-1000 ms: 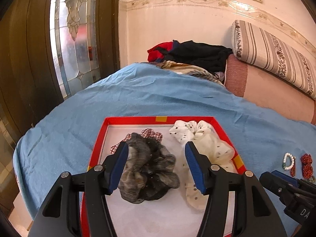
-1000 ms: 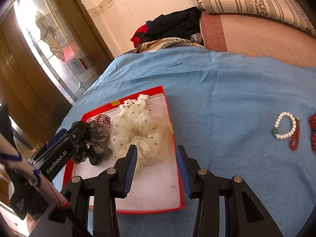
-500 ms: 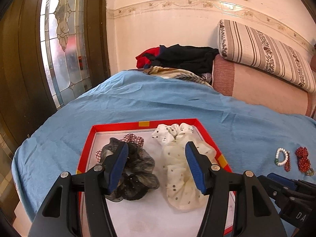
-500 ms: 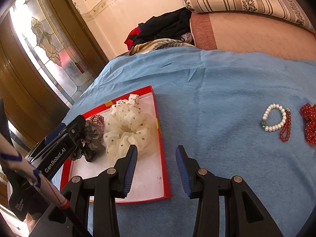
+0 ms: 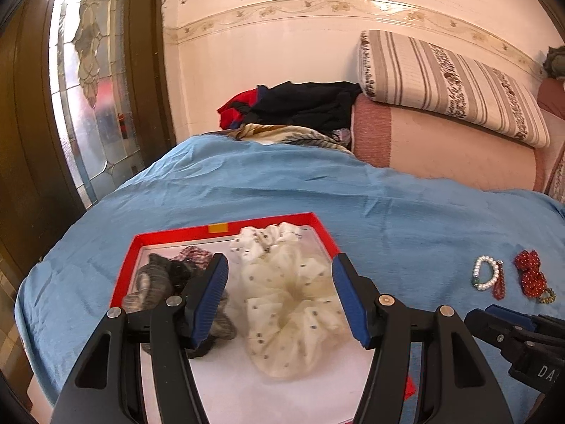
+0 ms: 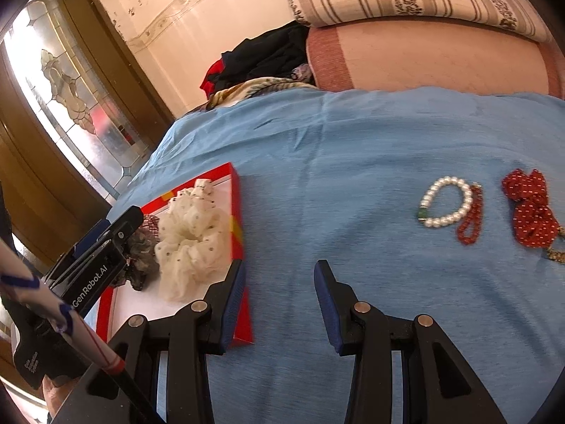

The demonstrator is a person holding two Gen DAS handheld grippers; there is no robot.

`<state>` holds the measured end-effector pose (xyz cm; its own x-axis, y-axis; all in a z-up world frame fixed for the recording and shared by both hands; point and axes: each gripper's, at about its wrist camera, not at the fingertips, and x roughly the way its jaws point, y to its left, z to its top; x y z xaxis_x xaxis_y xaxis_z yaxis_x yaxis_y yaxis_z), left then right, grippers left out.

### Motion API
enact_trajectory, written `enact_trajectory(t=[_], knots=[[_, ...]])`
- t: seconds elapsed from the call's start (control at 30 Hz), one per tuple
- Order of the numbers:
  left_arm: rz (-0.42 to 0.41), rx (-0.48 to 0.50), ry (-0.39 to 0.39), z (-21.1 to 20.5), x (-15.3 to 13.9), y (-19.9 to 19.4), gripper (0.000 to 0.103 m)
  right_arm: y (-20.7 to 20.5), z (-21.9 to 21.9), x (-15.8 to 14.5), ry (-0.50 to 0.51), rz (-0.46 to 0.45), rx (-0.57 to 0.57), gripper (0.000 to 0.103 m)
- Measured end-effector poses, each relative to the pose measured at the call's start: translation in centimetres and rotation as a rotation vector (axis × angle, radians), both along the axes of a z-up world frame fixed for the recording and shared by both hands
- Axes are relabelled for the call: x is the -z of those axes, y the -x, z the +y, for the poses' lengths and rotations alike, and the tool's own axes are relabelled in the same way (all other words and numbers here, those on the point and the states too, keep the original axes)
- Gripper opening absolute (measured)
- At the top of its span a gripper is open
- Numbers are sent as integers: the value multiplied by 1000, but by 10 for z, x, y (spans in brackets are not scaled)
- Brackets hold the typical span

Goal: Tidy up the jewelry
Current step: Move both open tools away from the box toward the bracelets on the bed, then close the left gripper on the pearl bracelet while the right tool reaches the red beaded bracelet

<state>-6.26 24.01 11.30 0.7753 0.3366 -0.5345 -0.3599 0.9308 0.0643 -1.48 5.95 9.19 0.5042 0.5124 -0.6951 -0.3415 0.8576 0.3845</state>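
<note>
Both tongs released, empty: left tongs (image 5: 280, 296) over cream scrunchie (image 5: 293, 300); right tongs (image 6: 279, 304) short of pearl bracelet (image 6: 445, 202).

"GenRobot.AI" on left hand-held gripper (image 6: 102, 243), "DA" partial on right hand-held gripper (image 5: 508, 328)

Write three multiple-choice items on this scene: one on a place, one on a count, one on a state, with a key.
1. Where does the pearl bracelet lie?
A. in the red tray
B. on the blue blanket
C. on the striped pillow

2. How many scrunchies are in the red tray?
A. one
B. three
C. five

3. How is the right gripper?
A. open, holding nothing
B. shut on a bracelet
C. shut on a scrunchie

Key: B, the blue blanket surrounds it; B, cream, dark and checked ones show; A, bare blanket shows between the jaws.
</note>
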Motion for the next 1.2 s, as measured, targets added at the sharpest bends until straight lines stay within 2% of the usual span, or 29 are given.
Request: enact_trajectory(t=[0.53, 0.73, 0.9, 1.07, 1.2], knots=[[48, 111, -59, -63, 11, -26, 65, -6, -79, 11, 9, 23, 68, 44], [80, 165, -61, -92, 19, -36, 65, -17, -124, 14, -19, 31, 141, 44], [127, 209, -57, -115, 31, -45, 65, -31, -167, 19, -83, 54, 228, 44], [157, 243, -23, -132, 40, -49, 65, -46, -206, 12, -150, 64, 317, 44], [173, 280, 47, -148, 42, -51, 65, -49, -233, 5, -187, 63, 377, 47]])
